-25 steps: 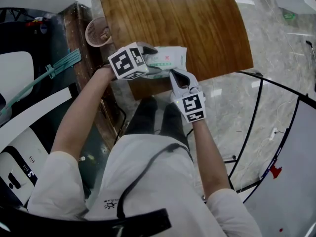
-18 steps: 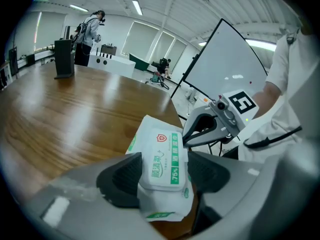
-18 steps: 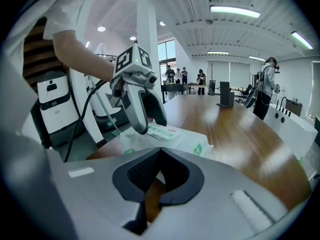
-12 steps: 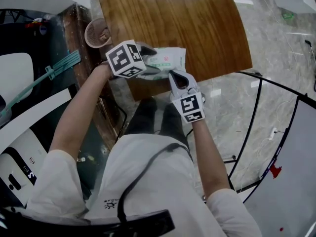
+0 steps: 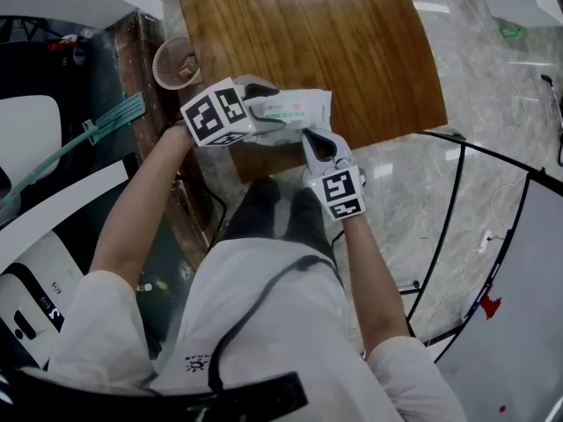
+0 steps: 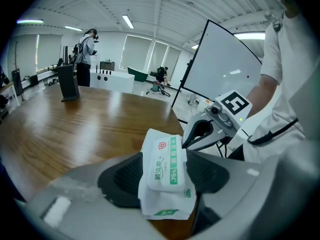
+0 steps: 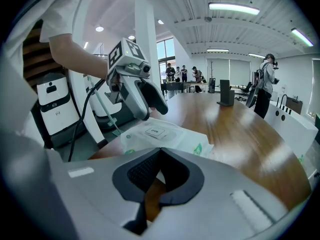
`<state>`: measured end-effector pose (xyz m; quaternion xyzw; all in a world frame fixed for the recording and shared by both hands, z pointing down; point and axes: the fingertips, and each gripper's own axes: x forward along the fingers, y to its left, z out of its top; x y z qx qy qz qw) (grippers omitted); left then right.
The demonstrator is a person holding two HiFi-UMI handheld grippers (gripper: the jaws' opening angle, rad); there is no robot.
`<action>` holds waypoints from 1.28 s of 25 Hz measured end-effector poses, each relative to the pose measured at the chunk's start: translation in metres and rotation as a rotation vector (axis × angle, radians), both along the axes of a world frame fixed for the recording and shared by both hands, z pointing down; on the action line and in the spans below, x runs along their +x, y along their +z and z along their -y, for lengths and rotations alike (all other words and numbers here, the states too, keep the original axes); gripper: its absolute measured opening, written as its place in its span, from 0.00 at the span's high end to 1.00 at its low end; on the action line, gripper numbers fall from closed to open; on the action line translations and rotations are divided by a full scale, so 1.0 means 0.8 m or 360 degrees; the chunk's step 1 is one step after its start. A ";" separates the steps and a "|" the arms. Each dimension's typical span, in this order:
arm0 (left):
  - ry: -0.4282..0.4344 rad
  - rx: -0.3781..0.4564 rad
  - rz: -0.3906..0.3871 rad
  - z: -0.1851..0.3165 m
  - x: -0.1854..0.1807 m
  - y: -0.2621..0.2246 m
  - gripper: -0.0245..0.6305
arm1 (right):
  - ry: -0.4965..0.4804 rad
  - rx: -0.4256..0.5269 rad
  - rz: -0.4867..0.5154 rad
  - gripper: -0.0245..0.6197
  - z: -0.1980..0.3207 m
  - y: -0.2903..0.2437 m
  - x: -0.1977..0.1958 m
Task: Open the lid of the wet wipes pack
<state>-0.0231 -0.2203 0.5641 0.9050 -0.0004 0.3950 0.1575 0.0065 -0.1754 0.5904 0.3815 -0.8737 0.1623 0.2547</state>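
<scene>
The person wears a white short-sleeved top [image 5: 264, 332] with a small dark print near its hem, and dark trousers [image 5: 264, 209]; a black cable [image 5: 299, 262] runs across the top; the left hand-held gripper [image 5: 268, 108] and right hand-held gripper [image 5: 315, 139] are pale grey with black ribbed pads [image 6: 125, 176]; each carries a white cube [image 5: 215, 112] with black square markers.

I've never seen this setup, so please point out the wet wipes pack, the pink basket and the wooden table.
wet wipes pack [image 6: 162, 164]: left gripper view, on its lid.
pink basket [image 5: 161, 70]: head view, on its rim.
wooden table [image 5: 334, 33]: head view, on bare wood.
</scene>
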 end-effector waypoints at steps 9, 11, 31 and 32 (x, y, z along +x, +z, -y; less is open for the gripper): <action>-0.0055 0.0150 -0.0065 0.025 -0.003 -0.024 0.59 | 0.0036 0.0002 -0.0005 0.95 0.000 -0.003 -0.001; -0.0070 0.0182 -0.0070 0.032 -0.004 -0.028 0.61 | 0.0050 0.0005 0.0000 0.95 0.000 -0.005 0.000; -0.0221 0.0220 -0.0045 0.073 -0.029 -0.006 0.82 | 0.0213 0.0096 0.0063 0.95 0.001 -0.050 0.009; -0.0233 0.0216 -0.0048 0.074 -0.029 -0.005 0.82 | 0.0218 0.0097 0.0063 0.95 0.000 -0.051 0.011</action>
